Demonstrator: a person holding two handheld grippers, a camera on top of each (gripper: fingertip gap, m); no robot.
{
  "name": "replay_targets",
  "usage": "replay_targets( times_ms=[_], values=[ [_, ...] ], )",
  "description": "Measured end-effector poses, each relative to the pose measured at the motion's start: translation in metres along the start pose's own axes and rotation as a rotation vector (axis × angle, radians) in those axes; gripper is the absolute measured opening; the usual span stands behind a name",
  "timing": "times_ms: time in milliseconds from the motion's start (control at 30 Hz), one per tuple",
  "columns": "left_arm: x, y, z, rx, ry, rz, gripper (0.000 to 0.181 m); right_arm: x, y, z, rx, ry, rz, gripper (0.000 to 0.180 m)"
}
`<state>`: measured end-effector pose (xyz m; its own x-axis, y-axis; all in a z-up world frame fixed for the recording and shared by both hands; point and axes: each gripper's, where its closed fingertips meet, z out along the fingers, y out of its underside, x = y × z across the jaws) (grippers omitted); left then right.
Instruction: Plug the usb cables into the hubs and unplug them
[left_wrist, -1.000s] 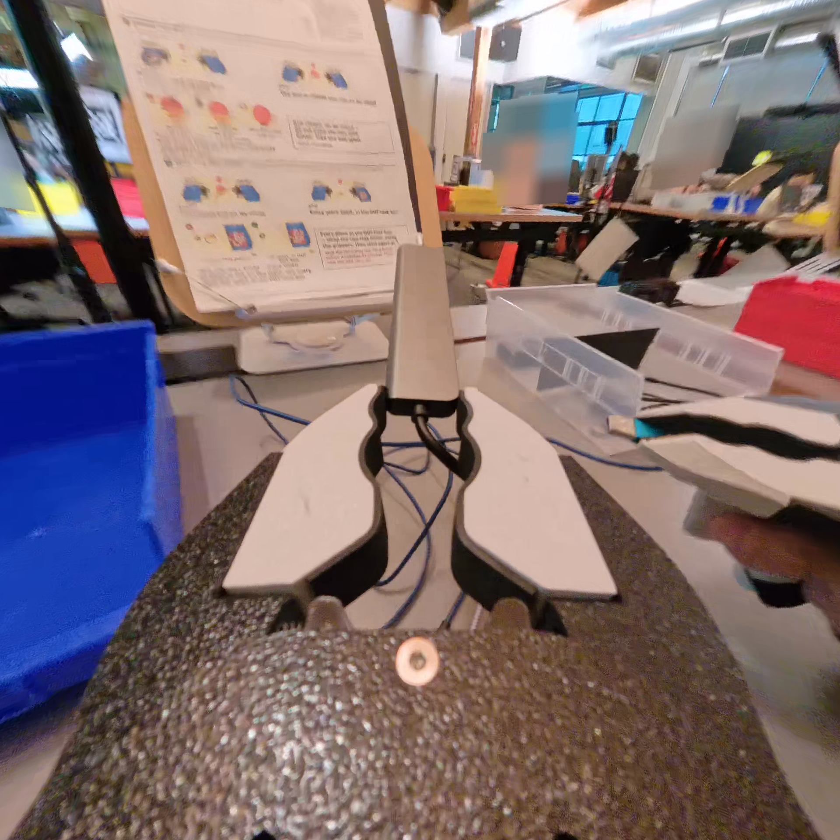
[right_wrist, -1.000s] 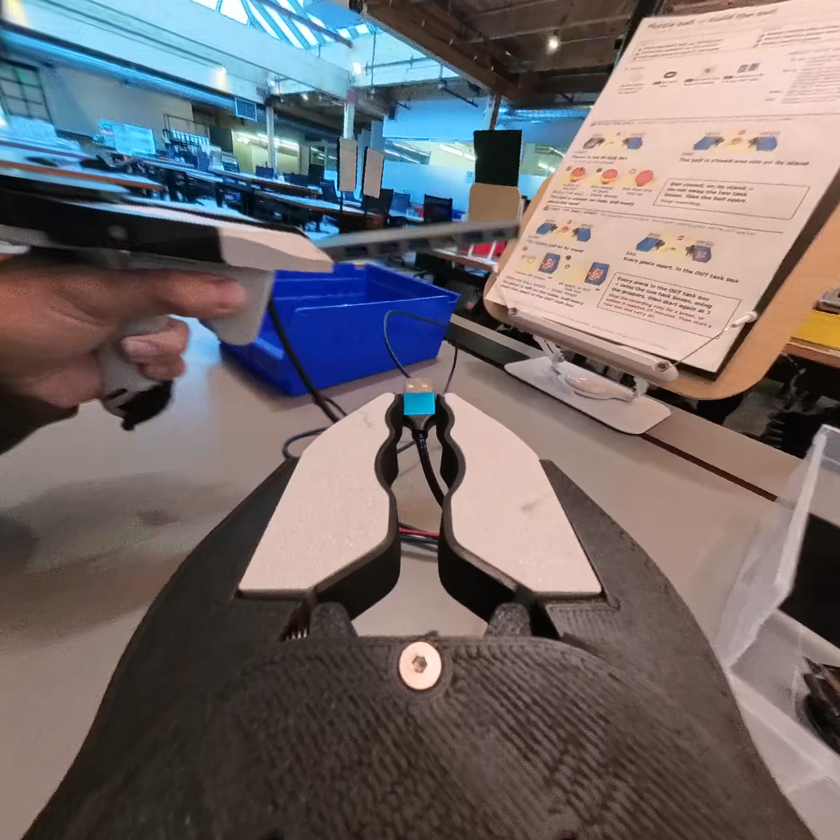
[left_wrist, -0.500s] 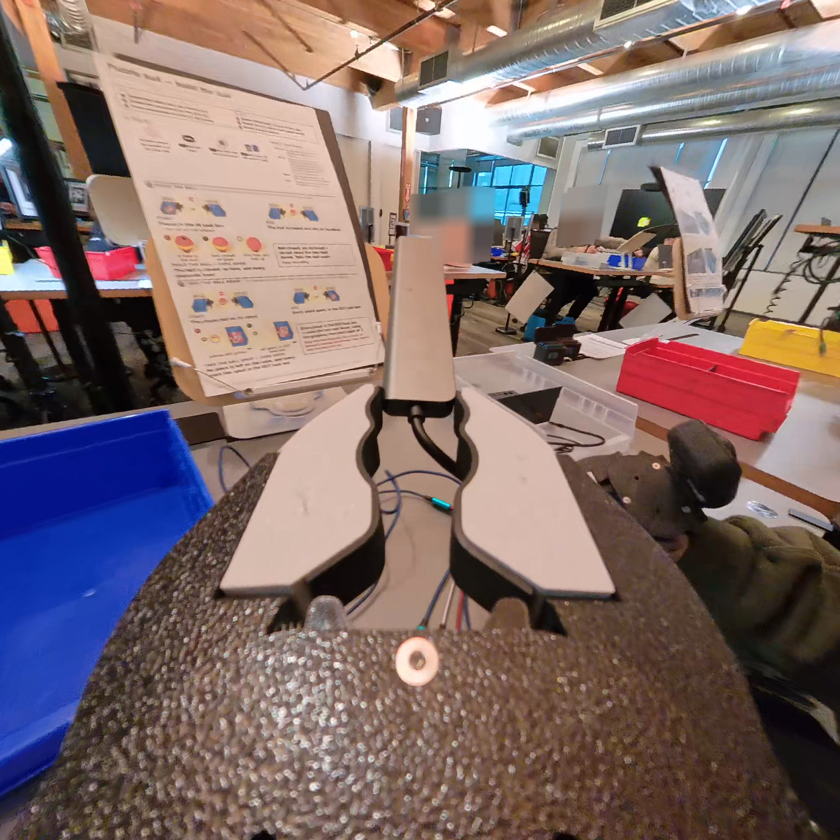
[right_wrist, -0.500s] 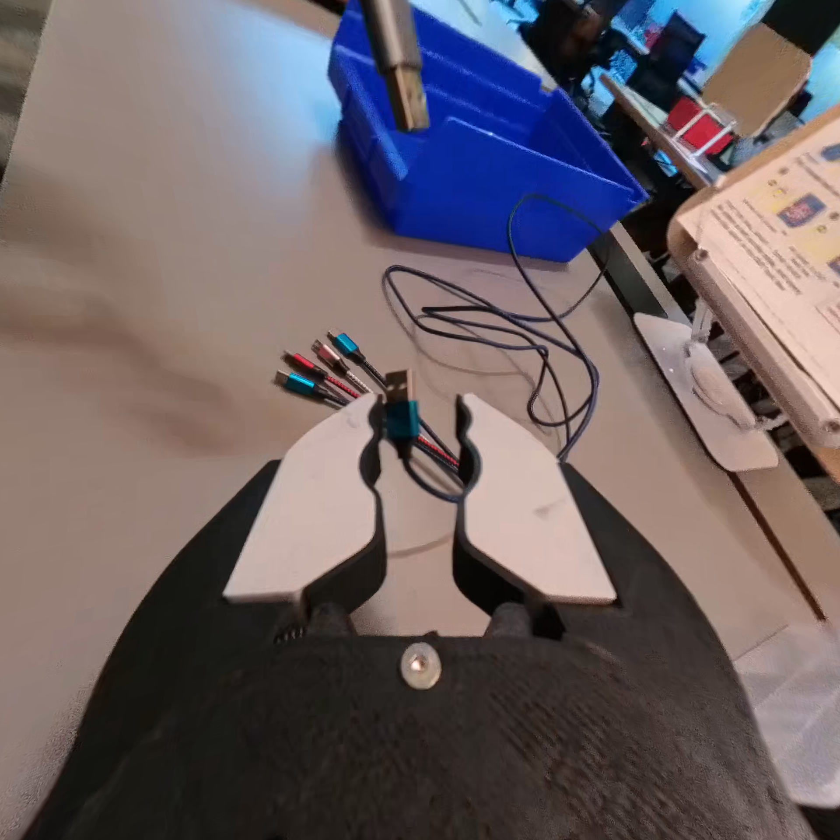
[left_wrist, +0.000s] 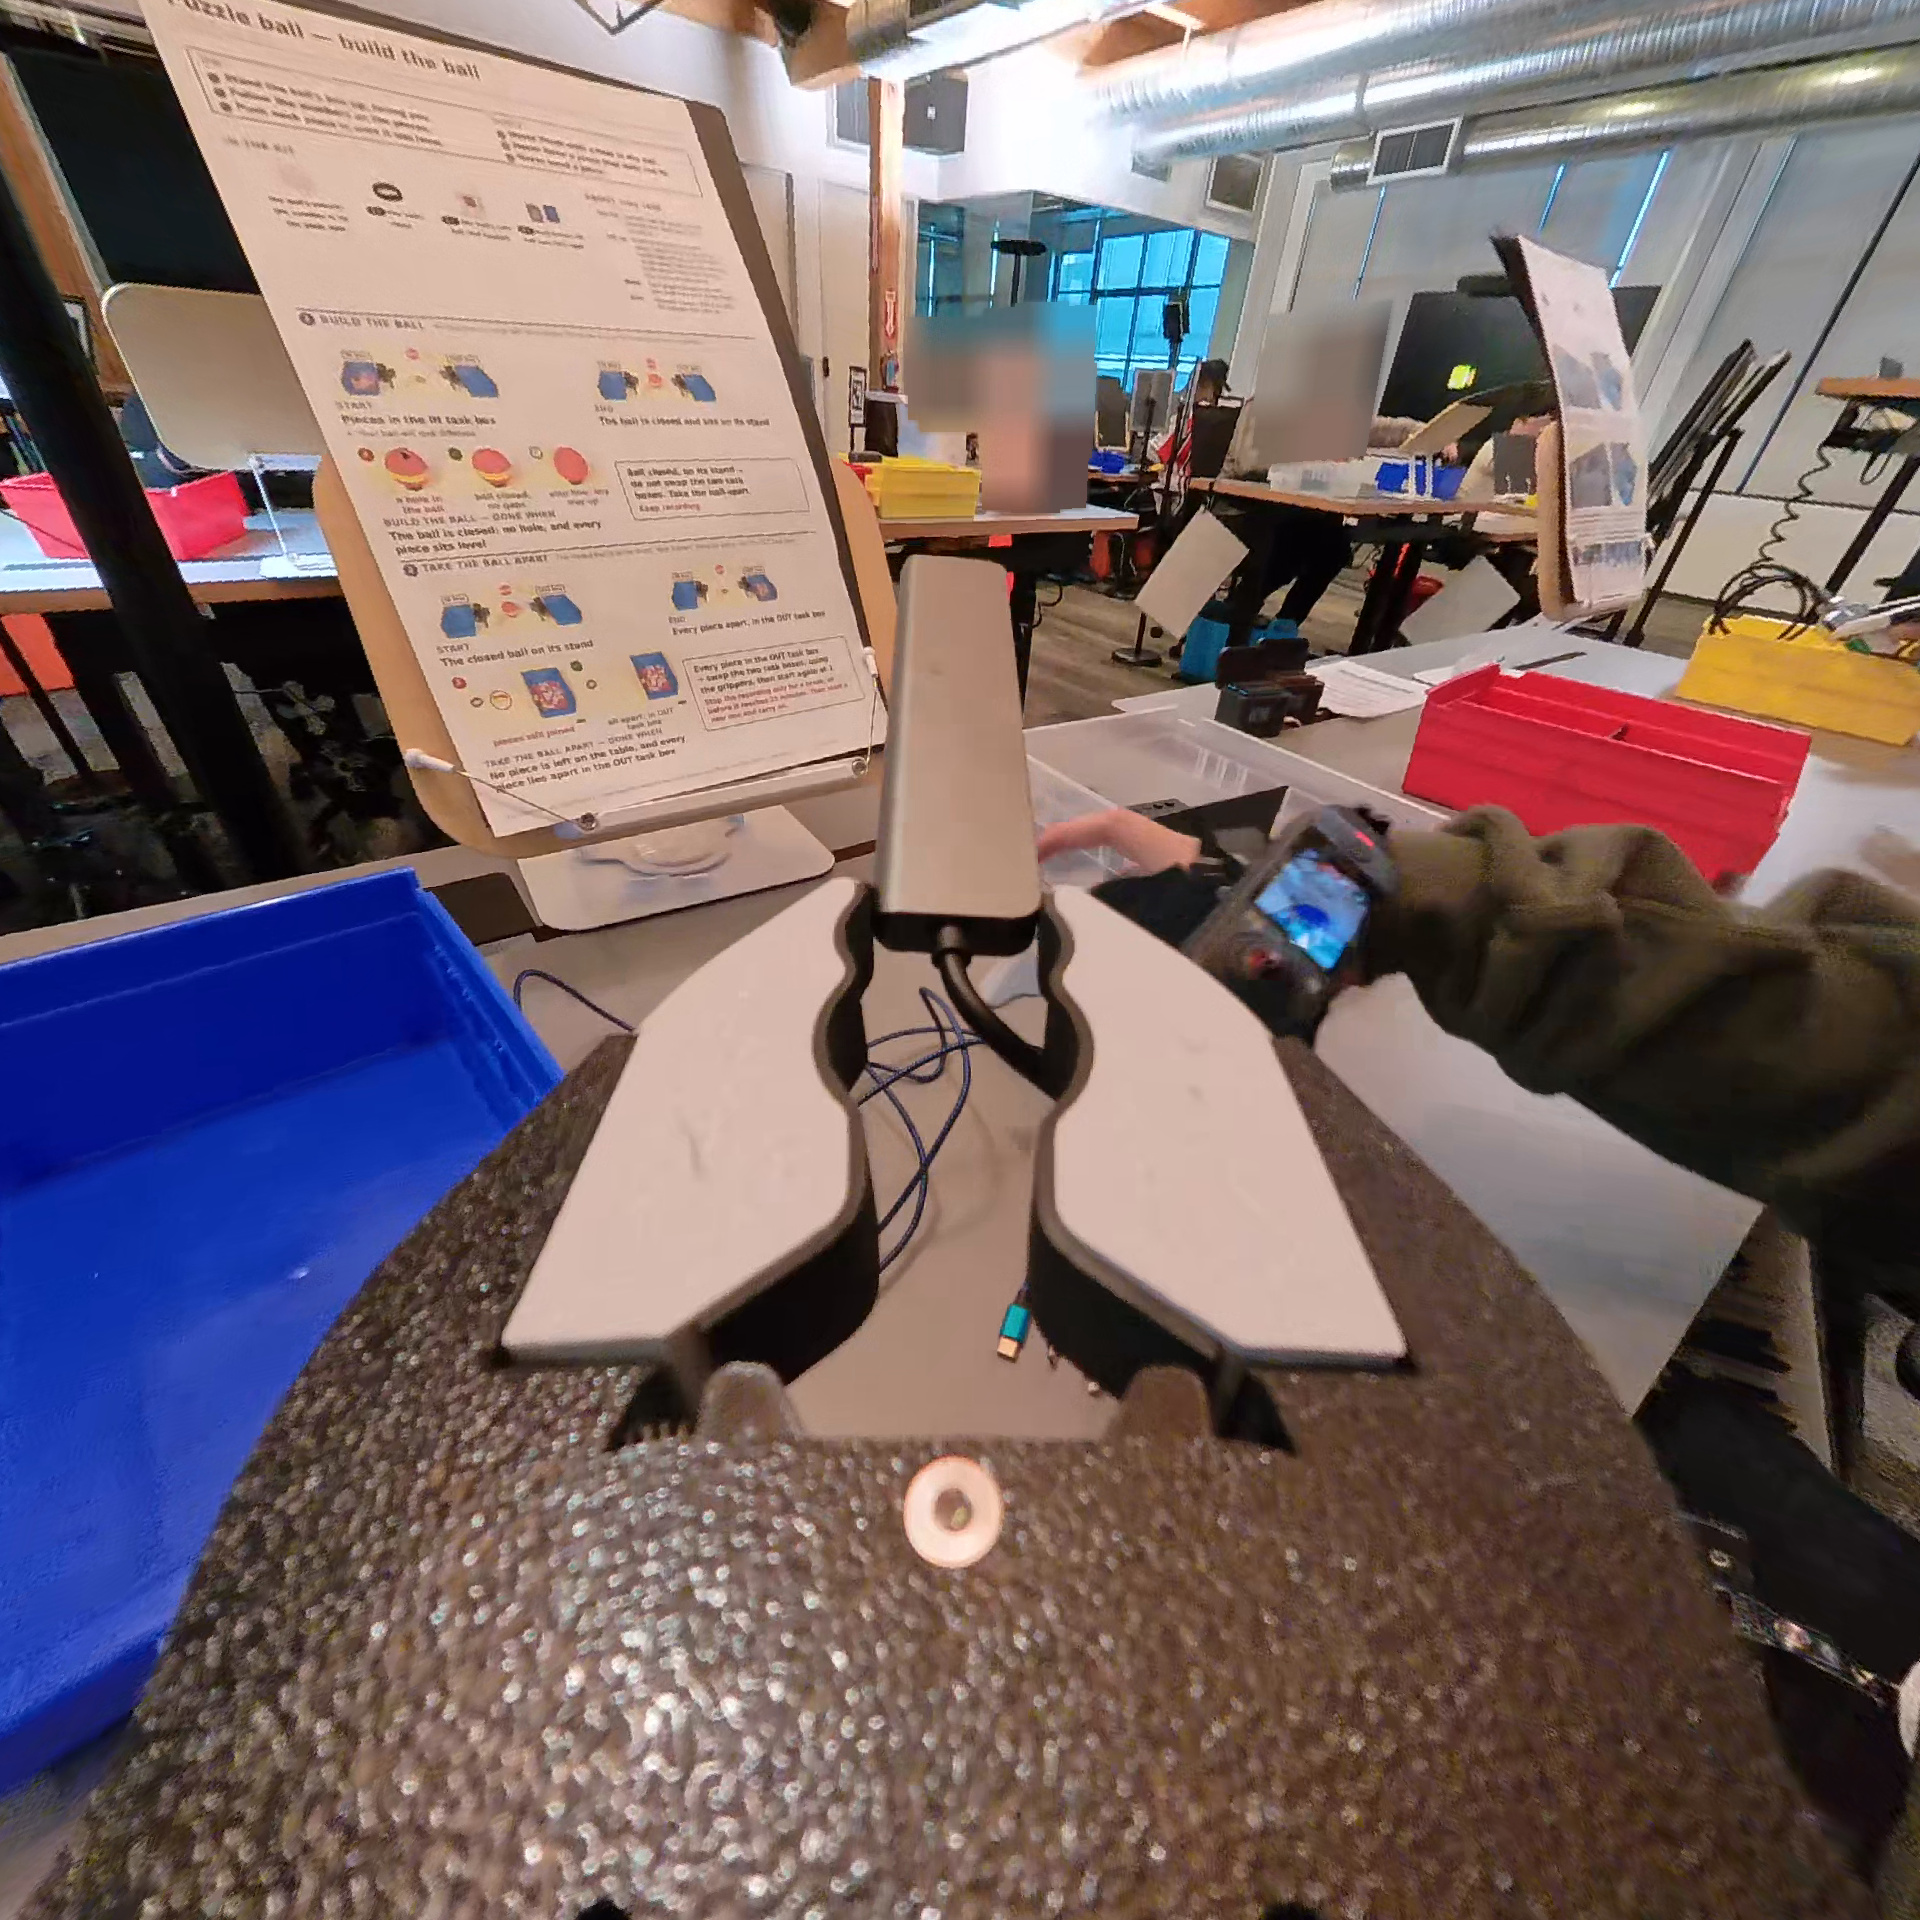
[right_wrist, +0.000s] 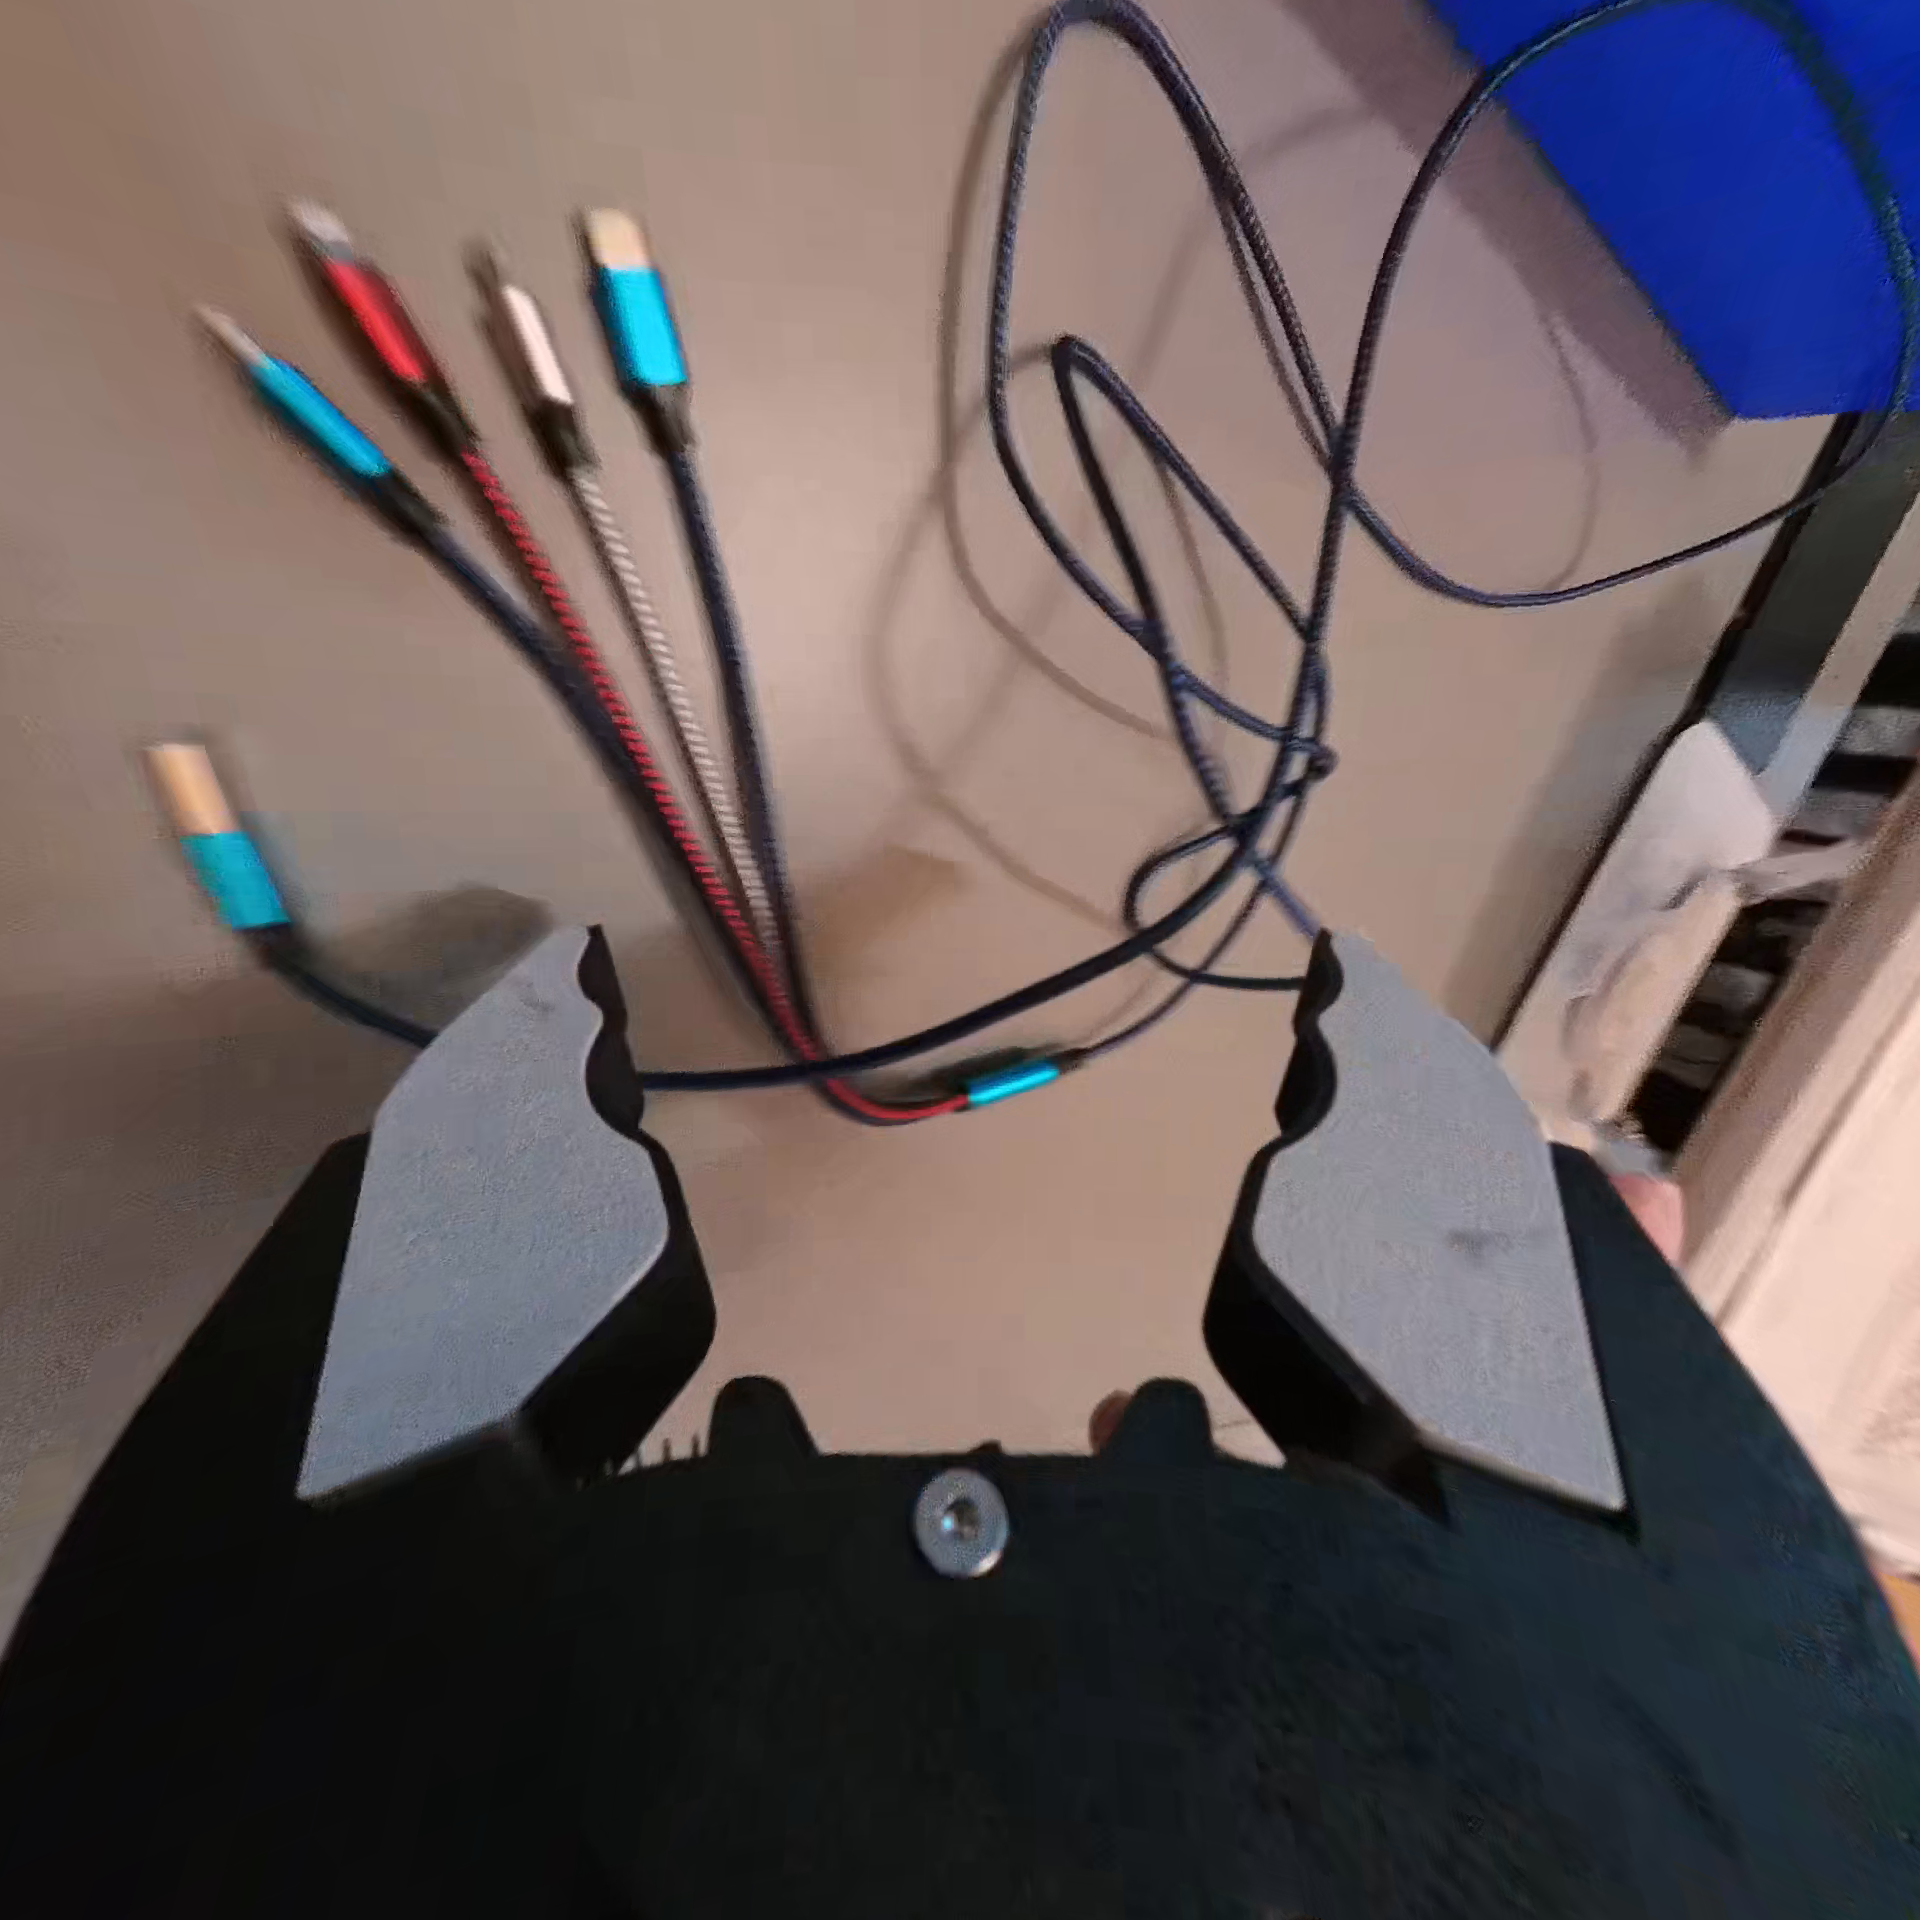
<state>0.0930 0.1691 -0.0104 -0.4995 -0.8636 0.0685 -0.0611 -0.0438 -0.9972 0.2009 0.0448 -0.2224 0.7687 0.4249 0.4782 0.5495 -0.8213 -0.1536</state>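
Note:
My left gripper (left_wrist: 954, 914) is shut on the cable end of a grey USB hub (left_wrist: 954, 738), which stands upright above the table; its black lead (left_wrist: 987, 1013) curls down between the fingers. My right gripper (right_wrist: 954, 956) is open and empty, pointing down at the table. The blue USB-A plug (right_wrist: 213, 842) lies loose on the table just left of its left finger. The multi-head cable's blue, red and silver plugs (right_wrist: 540, 343) fan out ahead, joined at a blue splitter (right_wrist: 1013, 1081). The dark braided cable (right_wrist: 1226, 499) loops to the right.
A blue bin (left_wrist: 197, 1174) sits at my left. An instruction sheet on a stand (left_wrist: 540, 457) is behind the hub. A clear plastic box (left_wrist: 1164, 758) and a red bin (left_wrist: 1600, 769) lie to the right. A sleeved arm with the other gripper (left_wrist: 1558, 966) reaches in from the right.
My right gripper has opened and let go of the blue USB-A plug, which now lies on the table. It has tilted down toward the cables. The left gripper still holds the hub upright.

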Motion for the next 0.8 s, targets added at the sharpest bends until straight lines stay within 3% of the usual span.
replay_targets(
  times_ms=[167,267,567,700,767,800],
  values=[
    [-0.007,0.002,-0.001,0.005,0.009,-0.026,0.028,0.019,-0.002,0.028,-0.037,-0.144,0.026,0.119],
    [-0.013,0.004,-0.003,0.003,0.009,-0.043,0.029,0.020,0.009,0.049,-0.088,-0.240,0.080,0.132],
    [-0.028,0.007,-0.005,0.022,0.030,-0.112,0.029,0.005,0.023,0.064,-0.161,-0.507,0.202,0.146],
    [-0.029,0.009,-0.005,0.016,0.041,-0.119,0.028,0.005,0.024,0.065,-0.175,-0.509,0.202,0.146],
    [-0.030,0.006,-0.007,0.045,0.037,-0.123,0.012,0.004,0.024,0.063,-0.183,-0.509,0.204,0.143],
    [-0.030,0.005,-0.007,0.052,0.038,-0.129,0.010,0.004,0.024,0.062,-0.188,-0.509,0.201,0.129]
  ],
)
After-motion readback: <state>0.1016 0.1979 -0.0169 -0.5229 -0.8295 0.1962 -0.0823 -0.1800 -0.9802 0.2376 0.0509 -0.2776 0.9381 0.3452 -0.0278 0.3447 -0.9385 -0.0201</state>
